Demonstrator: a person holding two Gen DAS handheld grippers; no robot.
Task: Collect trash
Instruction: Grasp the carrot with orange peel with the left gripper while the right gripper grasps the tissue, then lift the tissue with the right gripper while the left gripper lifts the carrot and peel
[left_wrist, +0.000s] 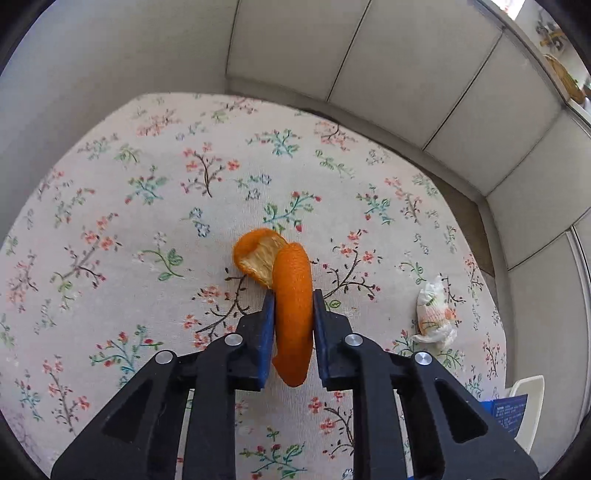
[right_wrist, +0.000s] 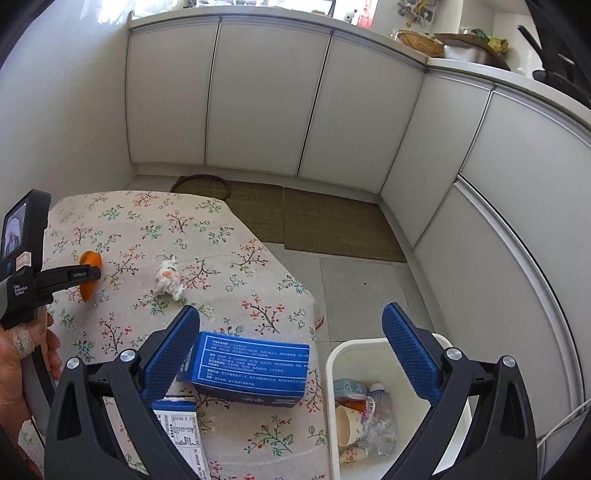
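My left gripper is shut on a curled orange peel and holds it just above the floral tablecloth. The peel and left gripper also show at the left of the right wrist view. A crumpled printed tissue lies on the cloth to the right of the peel; it also shows in the right wrist view. My right gripper is open and empty, above the table's right edge. A blue box lies under it. A white trash bin stands on the floor beside the table.
The bin holds a paper cup, a plastic bottle and other trash. A white carton with printed text lies near the table's front. White cabinets line the walls. Brown mats cover the floor beyond the table.
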